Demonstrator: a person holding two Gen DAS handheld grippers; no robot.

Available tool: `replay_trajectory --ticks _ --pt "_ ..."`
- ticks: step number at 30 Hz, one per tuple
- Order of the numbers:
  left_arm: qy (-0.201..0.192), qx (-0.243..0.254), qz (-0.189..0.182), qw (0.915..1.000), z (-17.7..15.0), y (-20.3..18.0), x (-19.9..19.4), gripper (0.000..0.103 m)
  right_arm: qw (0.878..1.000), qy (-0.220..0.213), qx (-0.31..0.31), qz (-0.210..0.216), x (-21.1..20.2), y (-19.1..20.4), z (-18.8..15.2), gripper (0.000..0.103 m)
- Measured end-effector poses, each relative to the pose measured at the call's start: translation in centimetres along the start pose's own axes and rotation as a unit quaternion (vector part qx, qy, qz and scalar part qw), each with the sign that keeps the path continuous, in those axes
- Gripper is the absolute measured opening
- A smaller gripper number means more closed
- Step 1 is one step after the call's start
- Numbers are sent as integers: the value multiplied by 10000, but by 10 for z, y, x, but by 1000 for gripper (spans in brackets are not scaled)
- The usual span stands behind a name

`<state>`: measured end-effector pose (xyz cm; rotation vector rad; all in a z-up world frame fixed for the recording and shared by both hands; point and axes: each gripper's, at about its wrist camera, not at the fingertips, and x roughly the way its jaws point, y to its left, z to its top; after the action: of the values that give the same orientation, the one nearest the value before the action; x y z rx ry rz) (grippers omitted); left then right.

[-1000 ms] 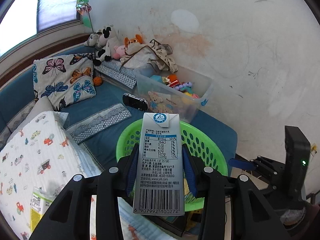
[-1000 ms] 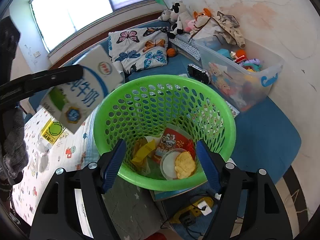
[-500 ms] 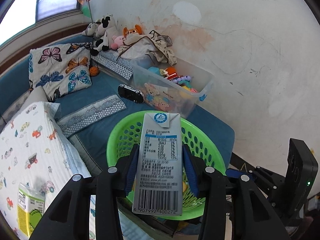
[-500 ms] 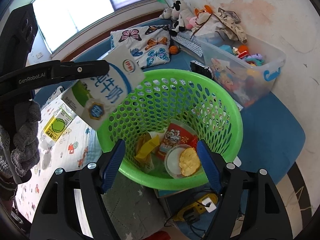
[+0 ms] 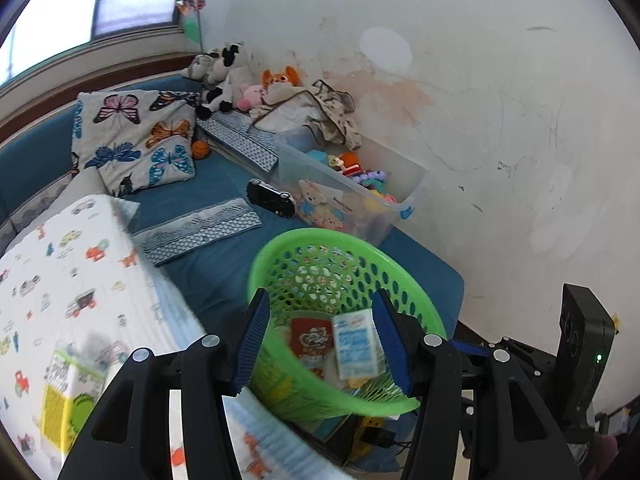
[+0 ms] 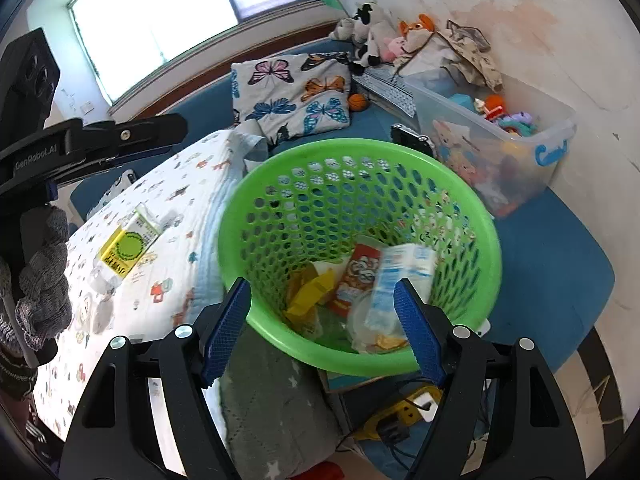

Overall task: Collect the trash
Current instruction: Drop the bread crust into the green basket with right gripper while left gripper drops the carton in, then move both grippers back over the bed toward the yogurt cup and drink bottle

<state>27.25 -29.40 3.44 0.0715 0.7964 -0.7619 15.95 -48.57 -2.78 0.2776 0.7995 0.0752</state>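
Note:
The green perforated basket (image 5: pixel 384 268) (image 6: pixel 248 224) stands by the bed and holds trash. A white and blue milk carton (image 5: pixel 357 343) (image 6: pixel 396 284), blurred, lies inside it beside a red snack packet (image 5: pixel 310 340) (image 6: pixel 358 276), yellow wrappers (image 6: pixel 310 296) and a clear cup (image 6: pixel 368 320). My left gripper (image 5: pixel 322 344) is open and empty above the basket; its arm shows in the right wrist view (image 6: pixel 92 144). My right gripper (image 6: pixel 322 330) is open and empty over the basket's near rim. A yellow-green carton (image 5: pixel 66 396) (image 6: pixel 126 250) lies on the bed.
A printed quilt (image 6: pixel 160 216) covers the bed at left. A clear toy bin (image 6: pixel 500 148) and a butterfly pillow (image 6: pixel 292 92) sit behind the basket, with plush toys (image 5: pixel 224 68) by the wall. A yellow power strip (image 6: pixel 404 412) and cables lie on the floor under the basket.
My left gripper has opened and let go of the milk carton, which has dropped into the green basket. The right gripper stays open by the basket.

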Motion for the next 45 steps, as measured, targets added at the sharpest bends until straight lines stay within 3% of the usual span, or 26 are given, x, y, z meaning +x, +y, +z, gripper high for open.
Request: replay_trajectory --ticks 24,37,45 --pt "-460 -352 615 9964 -80 68 -116 58 9976 -26 -608 315 -2 90 -9 79" --pt "-590 -648 1321 9874 -127 117 -172 73 9943 3 -885 589 4 130 -11 82" --pt "-284 -734 1672 9828 -162 145 -167 90 9919 86 -1057 702 14 152 -14 83"
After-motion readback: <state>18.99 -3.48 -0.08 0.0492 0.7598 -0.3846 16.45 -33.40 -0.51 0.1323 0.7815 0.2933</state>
